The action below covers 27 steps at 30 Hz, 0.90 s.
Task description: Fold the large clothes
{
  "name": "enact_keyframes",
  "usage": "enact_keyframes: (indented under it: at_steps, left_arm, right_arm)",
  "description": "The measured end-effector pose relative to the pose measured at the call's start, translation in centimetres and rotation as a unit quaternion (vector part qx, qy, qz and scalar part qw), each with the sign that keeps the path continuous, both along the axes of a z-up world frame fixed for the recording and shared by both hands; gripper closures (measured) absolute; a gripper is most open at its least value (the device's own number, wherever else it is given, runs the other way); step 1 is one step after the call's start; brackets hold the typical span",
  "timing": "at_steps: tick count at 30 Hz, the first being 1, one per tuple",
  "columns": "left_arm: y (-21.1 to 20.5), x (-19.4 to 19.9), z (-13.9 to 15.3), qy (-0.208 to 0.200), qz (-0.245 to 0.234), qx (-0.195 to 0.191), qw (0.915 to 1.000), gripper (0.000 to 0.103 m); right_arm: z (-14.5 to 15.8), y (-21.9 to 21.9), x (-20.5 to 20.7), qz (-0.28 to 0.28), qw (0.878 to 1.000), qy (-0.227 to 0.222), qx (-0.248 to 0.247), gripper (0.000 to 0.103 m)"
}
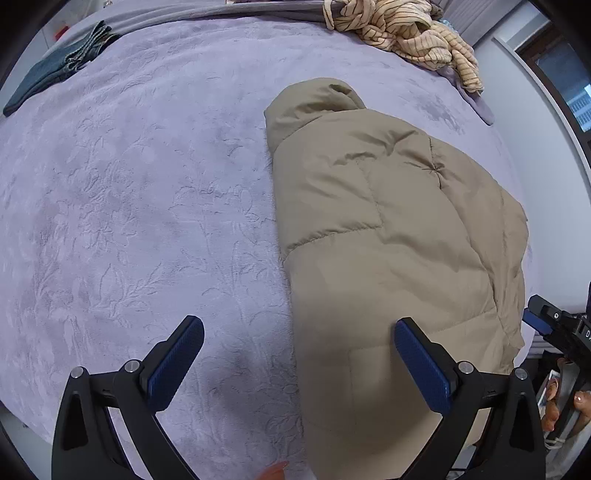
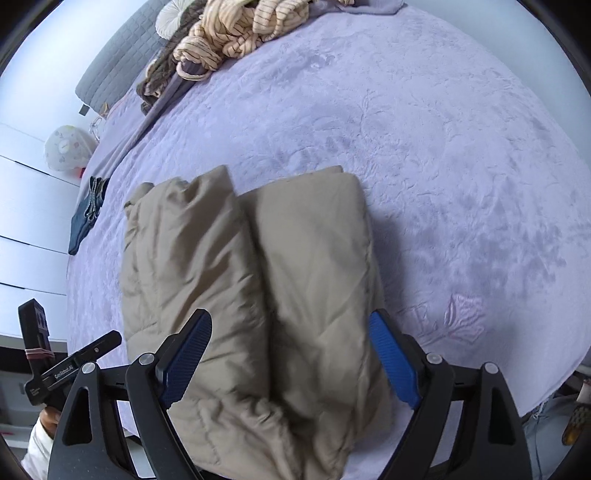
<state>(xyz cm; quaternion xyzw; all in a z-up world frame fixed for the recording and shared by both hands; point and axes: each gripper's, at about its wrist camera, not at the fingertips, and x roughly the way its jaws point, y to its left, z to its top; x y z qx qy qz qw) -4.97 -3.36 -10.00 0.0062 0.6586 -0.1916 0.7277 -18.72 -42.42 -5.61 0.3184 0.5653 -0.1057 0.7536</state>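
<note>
A puffy, quilted tan jacket (image 2: 258, 280) lies folded on a bed spread with a lilac, leaf-embossed plush blanket (image 1: 129, 206), near the bed's near edge and well short of its far edge.

The right wrist view shows the jacket as two padded lobes side by side with a deep crease between them; the left wrist view instead shows it from the side as one long bundle (image 1: 388, 229), its rounded hood or collar end pointing toward the far edge.

The right gripper (image 2: 291, 354), black with blue ribbed pads, hangs over the jacket's near end with its jaws spread wide; the fabric lies between and under them, and neither pad presses it. The left gripper (image 1: 299, 363) is likewise released, jaws wide apart, one finger (image 1: 177, 363) over bare blanket and the other over the jacket's edge, gripping nothing. Each view catches the other tool at its margin: the right gripper (image 1: 554, 328) shows at the bed's right edge, where fingertips of the hand holding it also appear; the left gripper (image 2: 70, 365) shows at lower left, with a white sleeve (image 2: 37, 443) below it.

A folded pair of dark blue jeans (image 1: 59, 66) lies by the bed's left edge. A crumpled cream, dark-striped knit garment (image 2: 232, 33) is heaped at the far edge. Only the right wrist view shows a grey padded headboard (image 2: 122, 55), a round white cushion (image 2: 170, 18) and a pale patterned lamp-like globe (image 2: 66, 147) beside white panelled doors (image 2: 26, 221). Only the left wrist view shows a dark-framed window (image 1: 565, 74) past the bed's right edge.
</note>
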Motion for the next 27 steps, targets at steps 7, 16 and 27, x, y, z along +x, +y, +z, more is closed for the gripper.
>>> enact_keyframes:
  at_steps: [7,16,27]
  left_arm:
    - [-1.4,0.4,-1.2,0.019,0.022,-0.018,0.9994,0.000]
    - [-2.5,0.6,-1.8,0.031,0.022,-0.038,0.9985,0.000]
    - [-4.0,1.3,-2.6,0.051,0.010,-0.053,0.9972,0.000]
  right_arm:
    - [-5.0,-5.2,-0.2,-0.027,0.994,0.002,0.102,0.014]
    - [-10.5,-6.7,0.3,-0.042,0.976,-0.009,0.216,0.000]
    - [-7.4,-3.3,4.0,0.089,0.966,-0.050,0.239,0.000]
